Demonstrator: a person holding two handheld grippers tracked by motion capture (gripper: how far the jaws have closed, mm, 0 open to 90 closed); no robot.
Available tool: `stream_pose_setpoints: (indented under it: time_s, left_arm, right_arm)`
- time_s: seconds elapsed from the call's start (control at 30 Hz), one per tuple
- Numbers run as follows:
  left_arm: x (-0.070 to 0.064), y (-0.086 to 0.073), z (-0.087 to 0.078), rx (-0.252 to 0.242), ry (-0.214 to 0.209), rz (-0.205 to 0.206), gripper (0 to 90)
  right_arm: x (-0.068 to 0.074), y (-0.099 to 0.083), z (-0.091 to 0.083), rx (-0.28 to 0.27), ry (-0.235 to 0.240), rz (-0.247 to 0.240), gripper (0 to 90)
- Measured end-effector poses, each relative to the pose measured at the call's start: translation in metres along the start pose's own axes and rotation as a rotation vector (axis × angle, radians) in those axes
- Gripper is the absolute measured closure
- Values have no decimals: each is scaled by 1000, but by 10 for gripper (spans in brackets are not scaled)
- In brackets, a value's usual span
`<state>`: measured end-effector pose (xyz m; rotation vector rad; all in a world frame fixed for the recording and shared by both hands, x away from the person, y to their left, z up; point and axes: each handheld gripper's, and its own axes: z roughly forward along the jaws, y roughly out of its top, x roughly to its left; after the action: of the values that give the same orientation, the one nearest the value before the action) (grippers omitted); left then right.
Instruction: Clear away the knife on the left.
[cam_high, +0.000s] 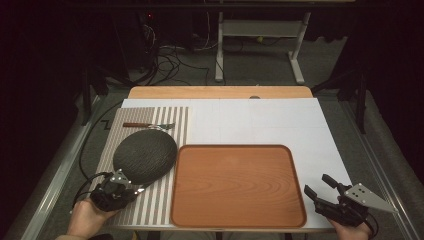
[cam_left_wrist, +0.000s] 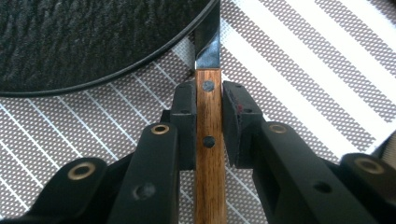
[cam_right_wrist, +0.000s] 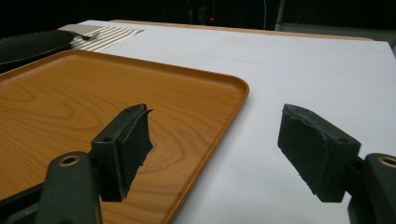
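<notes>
A knife with a wooden handle (cam_left_wrist: 208, 154) and steel blade lies on a striped placemat (cam_left_wrist: 303, 70), its blade tip running under the rim of a dark round plate (cam_left_wrist: 84, 37). My left gripper (cam_left_wrist: 208, 88) is shut on the handle, one pad on each side. In the high view the left gripper (cam_high: 131, 191) sits at the placemat's near left, just below the plate (cam_high: 145, 155). My right gripper (cam_high: 317, 183) rests open at the table's near right, beside a wooden tray (cam_high: 237, 220). The right gripper (cam_right_wrist: 215, 140) holds nothing, with the tray's corner (cam_right_wrist: 233, 86) under its left jaw.
A fork (cam_high: 150, 125) with a wooden handle lies on the placemat (cam_high: 155, 195) behind the plate. White sheets (cam_high: 270, 120) cover the table's far and right parts. A desk frame and cables stand on the floor beyond the table.
</notes>
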<state>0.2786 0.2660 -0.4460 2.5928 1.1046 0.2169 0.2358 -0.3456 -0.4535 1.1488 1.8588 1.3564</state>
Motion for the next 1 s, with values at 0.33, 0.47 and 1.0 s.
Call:
stream_pose_setpoints:
  time_s: [0.33,0.47,1.0]
  left_arm:
    - [0,-6,-1,-43,-17,-20,728]
    - [-2,-8,-3,-52,-31,-34,728]
    - [-12,-13,-13,-77,-43,-34,728]
  right_arm:
    - [0,0,0,0,-1,0,258]
    - [0,0,0,0,-1,0,258]
    - [1,0,0,-1,5,-5,258]
